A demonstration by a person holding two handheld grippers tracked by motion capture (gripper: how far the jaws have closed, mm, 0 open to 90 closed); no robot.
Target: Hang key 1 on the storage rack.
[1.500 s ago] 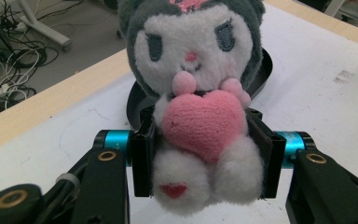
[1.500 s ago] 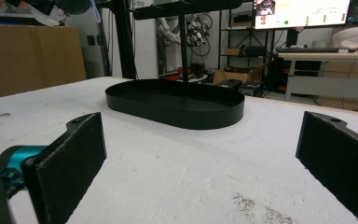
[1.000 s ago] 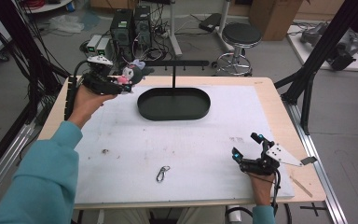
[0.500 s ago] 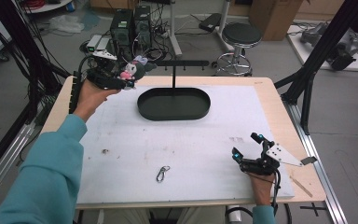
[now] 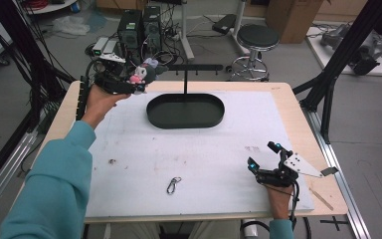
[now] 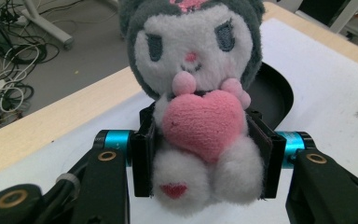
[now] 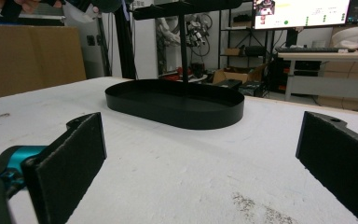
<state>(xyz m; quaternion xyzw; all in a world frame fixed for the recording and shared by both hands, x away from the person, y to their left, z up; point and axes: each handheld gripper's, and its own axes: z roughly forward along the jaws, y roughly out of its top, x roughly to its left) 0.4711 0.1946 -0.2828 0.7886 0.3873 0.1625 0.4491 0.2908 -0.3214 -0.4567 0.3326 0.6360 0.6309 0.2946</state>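
My left jaws (image 6: 204,154) clamped the grey-and-white plush doll with a pink heart (image 6: 200,116) by its waist, raised beside the black hanging stand (image 5: 185,89). My right jaws (image 7: 205,163) rested wide open and empty on the white surface (image 5: 204,154).

A grey floor (image 5: 298,55) runs behind the worktop (image 5: 283,92), whose pale wooden edge frames a white sheet. At twelve o'clock from the worktop, black computer boxes (image 5: 139,25) stand on the floor amid tangled cables (image 5: 171,42). At one o'clock sits a round black stool (image 5: 257,37) on a chrome base, with brown cardboard boxes (image 5: 291,12) beyond it. Black metal frame struts (image 5: 338,69) rise at three o'clock and more at nine o'clock. In the right gripper view, a lit monitor (image 7: 303,11) stands on a desk (image 7: 326,58) at two o'clock, metal shelving (image 7: 242,37) at one o'clock, and a brown board (image 7: 32,60) at ten o'clock.
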